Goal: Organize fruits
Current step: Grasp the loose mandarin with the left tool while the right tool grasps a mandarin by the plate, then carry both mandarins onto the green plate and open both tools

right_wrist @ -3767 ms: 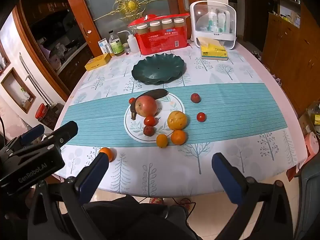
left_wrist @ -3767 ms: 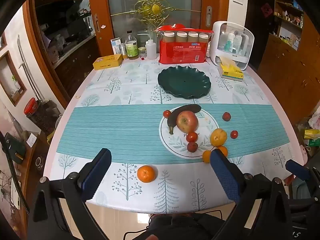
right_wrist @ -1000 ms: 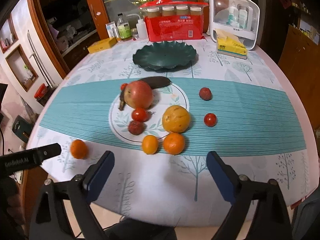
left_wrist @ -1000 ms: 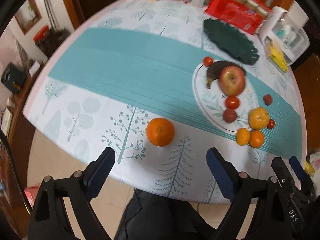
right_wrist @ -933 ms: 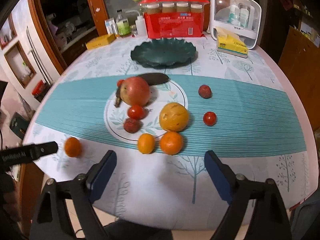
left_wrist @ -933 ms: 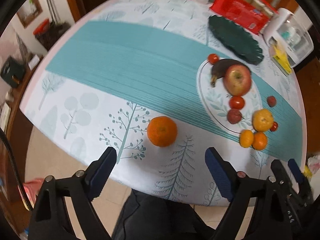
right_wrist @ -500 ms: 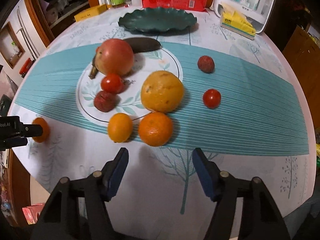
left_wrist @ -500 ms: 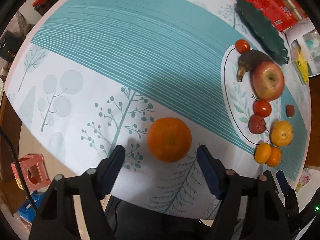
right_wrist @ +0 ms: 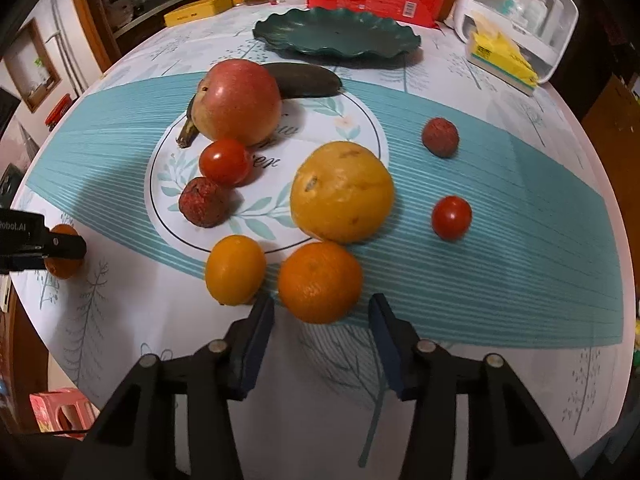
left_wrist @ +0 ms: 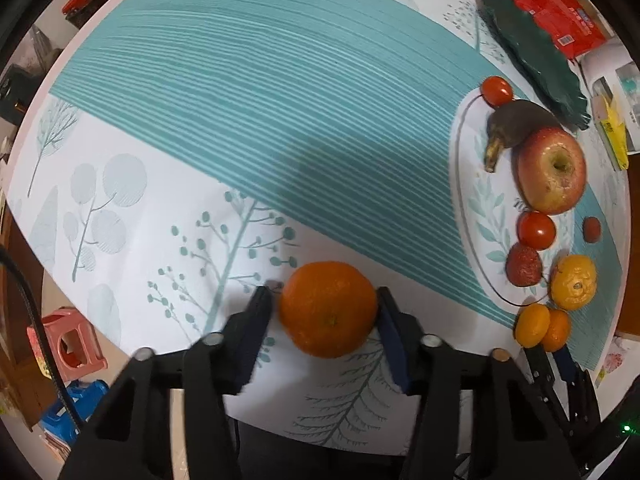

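My left gripper (left_wrist: 324, 300) points straight down over a lone orange (left_wrist: 328, 312) near the table's front edge. Its jaws are closing, and both blue pads (left_wrist: 386, 312) touch the fruit's sides. My right gripper (right_wrist: 322, 306) is tilted down at another orange (right_wrist: 320, 280). This orange lies off the white plate (right_wrist: 340, 120), beside a smaller yellow-orange fruit (right_wrist: 235, 269). The right jaws are closing too. The orange sits just ahead of and between the tips, with a small gap showing at each pad. The left gripper (right_wrist: 40, 246) also shows at the far left of the right wrist view.
On the white plate lie an apple (right_wrist: 240, 100), a dark banana (right_wrist: 308, 80), a tomato (right_wrist: 224, 162), a lychee (right_wrist: 202, 202) and a large yellow citrus (right_wrist: 342, 192). A tomato (right_wrist: 451, 217) and a lychee (right_wrist: 440, 137) lie loose to the right. Behind is an empty green dish (right_wrist: 336, 34).
Both grippers have come down close to the table. Their jaws have narrowed from wide open, the left onto the lone orange and the right around the orange by the plate.
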The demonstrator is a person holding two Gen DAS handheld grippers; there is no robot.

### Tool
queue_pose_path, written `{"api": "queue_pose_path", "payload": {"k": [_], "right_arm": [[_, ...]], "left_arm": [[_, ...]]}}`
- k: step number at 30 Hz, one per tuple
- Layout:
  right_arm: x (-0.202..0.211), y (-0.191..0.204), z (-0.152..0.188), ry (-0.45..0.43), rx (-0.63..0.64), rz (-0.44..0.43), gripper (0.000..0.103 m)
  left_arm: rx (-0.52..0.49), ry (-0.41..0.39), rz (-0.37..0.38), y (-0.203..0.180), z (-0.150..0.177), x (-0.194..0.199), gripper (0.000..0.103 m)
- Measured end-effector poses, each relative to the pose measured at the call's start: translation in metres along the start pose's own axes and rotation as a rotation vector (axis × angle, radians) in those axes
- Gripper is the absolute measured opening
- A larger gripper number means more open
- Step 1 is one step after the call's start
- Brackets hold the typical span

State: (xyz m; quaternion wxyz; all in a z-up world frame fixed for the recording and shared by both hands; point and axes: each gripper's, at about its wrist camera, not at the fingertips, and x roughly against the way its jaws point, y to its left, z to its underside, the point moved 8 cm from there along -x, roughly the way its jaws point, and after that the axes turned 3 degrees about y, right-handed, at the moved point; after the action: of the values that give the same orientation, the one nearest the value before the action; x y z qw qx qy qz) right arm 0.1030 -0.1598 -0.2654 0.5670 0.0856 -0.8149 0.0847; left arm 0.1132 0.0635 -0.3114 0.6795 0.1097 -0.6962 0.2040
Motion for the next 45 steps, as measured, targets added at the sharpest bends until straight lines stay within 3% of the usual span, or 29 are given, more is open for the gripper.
{"api": "queue_pose_path", "payload": {"k": [11, 16, 20, 27, 29, 34, 37, 45], "right_arm": [[0.005, 0.000, -0.001, -0.035, 0.040, -0.001, 0.037], [0.019, -0.001, -0.004, -0.068, 0.043, -0.012, 0.034], [0.034, -0.001, -0.012, -0.116, 0.059, -0.018, 0.017], [0.034, -0.006, -0.013, -0.111, 0.017, -0.078, 0.017], [0.033, -0.006, -0.012, -0.107, 0.008, -0.099, 0.019], [0.027, -0.004, -0.008, -0.068, -0.035, -0.155, 0.042], [0.021, -0.003, -0.002, -0.042, -0.066, -0.204, 0.048], [0.009, 0.006, 0.010, 0.022, -0.116, -0.243, 0.050]], "left_arm": [[0.000, -0.023, -0.036, -0.005, 0.000, 0.008, 0.044], [-0.012, -0.079, -0.028, -0.012, 0.002, 0.033, 0.044], [-0.028, -0.134, -0.020, -0.021, -0.006, 0.054, 0.044], [-0.047, -0.201, -0.019, -0.020, -0.015, 0.086, 0.044], [-0.052, -0.201, -0.020, -0.016, -0.015, 0.091, 0.044], [-0.059, -0.205, -0.019, -0.007, -0.013, 0.094, 0.044], [-0.065, -0.206, -0.024, -0.005, -0.015, 0.095, 0.044], [-0.076, -0.205, -0.031, -0.001, -0.020, 0.099, 0.044]]}}
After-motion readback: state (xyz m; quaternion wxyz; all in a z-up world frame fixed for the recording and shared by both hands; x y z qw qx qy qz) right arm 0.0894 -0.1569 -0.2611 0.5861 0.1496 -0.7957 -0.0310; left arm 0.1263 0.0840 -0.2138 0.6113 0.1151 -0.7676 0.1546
